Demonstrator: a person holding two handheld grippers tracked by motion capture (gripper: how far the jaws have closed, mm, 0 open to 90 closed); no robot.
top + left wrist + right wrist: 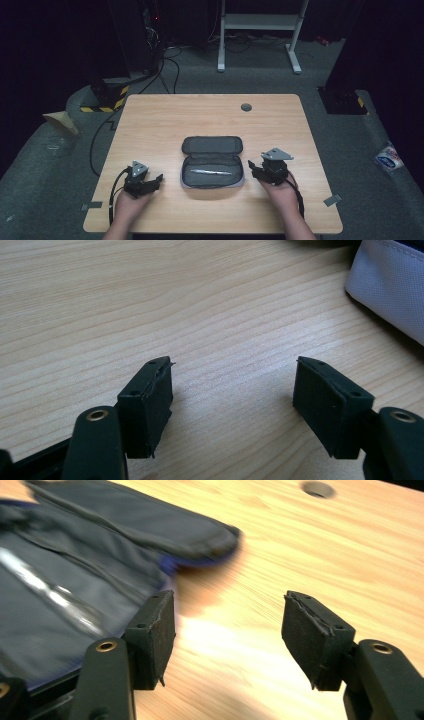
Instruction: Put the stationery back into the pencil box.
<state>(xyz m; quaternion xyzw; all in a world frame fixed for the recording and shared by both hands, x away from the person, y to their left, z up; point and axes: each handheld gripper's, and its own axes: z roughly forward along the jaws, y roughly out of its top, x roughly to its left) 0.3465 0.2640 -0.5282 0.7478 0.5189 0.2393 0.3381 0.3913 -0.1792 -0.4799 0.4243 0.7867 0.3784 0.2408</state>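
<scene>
Pencil case [212,162], soft grey fabric with rounded corners, lies unzipped at the middle of the pale wooden table [165,120], a silvery pen [212,172] inside. Left gripper [156,181] and right gripper [251,167] flank it, jaws spread, empty.

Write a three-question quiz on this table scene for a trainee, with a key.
1. True or false: the pencil case lies open with its lid folded back.
2. What lies inside the case? A) scissors B) a pen C) a ruler
3. Fill in: the left gripper and the right gripper both have their jaws ____, with nothing between them.

Key
1. True.
2. B: a silver pen rests in the lower half.
3. Open; each stands beside the case on the wooden table, one on either side.
</scene>
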